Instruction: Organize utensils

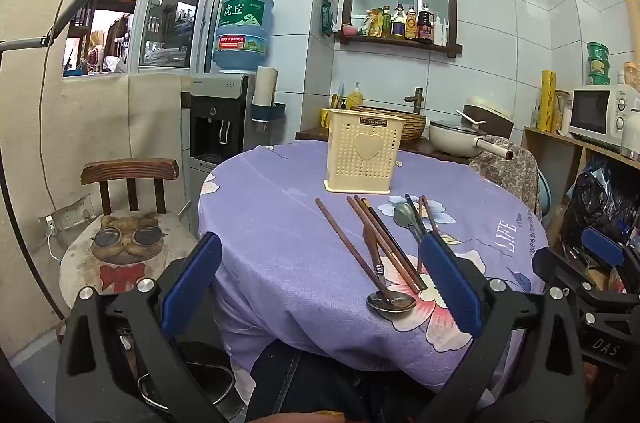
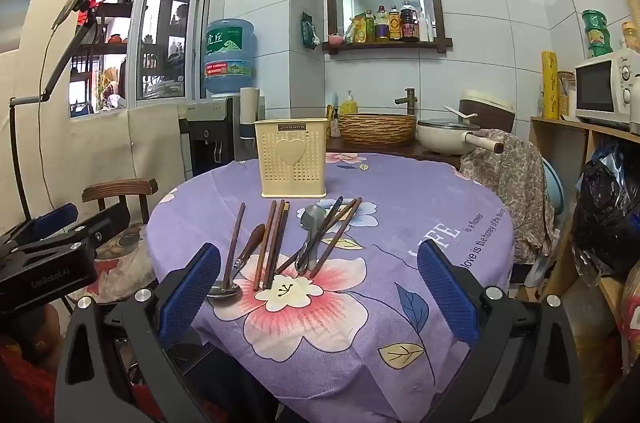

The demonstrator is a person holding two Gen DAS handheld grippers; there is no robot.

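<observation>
**Both grippers spread wide and empty, utensils loose on the tabletop**

- Left gripper (image 1: pixel 320 279): jaws were spread wide, nothing between them. It hung at the near edge of the tabletop (image 1: pixel 280 255), its right finger (image 1: pixel 448 279) overlapping the right-hand utensil group in view; contact could not be told.
- Right gripper (image 2: pixel 320 287): jaws also spread wide, nothing held. It hung over the near edge, with the utensils lying ahead between the fingers.
- Utensil holder (image 2: pixel 294 157): cream, perforated, heart on the front. It stood upright on the purple floral cloth, behind the utensils and apart from them. What was inside could not be seen.
- Left group, flat on the cloth: one single chopstick (image 2: pixel 234 243) furthest left, a wooden-handled spoon (image 2: pixel 240 263) with its metal bowl toward the near edge, then a tight bundle of brown chopsticks (image 2: pixel 274 243) lying side by side.
- Right group: a metal spoon (image 2: pixel 310 235) with its bowl toward the holder, crossed by several dark and brown chopsticks (image 2: pixel 338 235) fanned over it.
- The two groups lay near each other but not touching.
- A chair (image 1: pixel 128 223) with a cat cushion stood left of the tabletop.
</observation>
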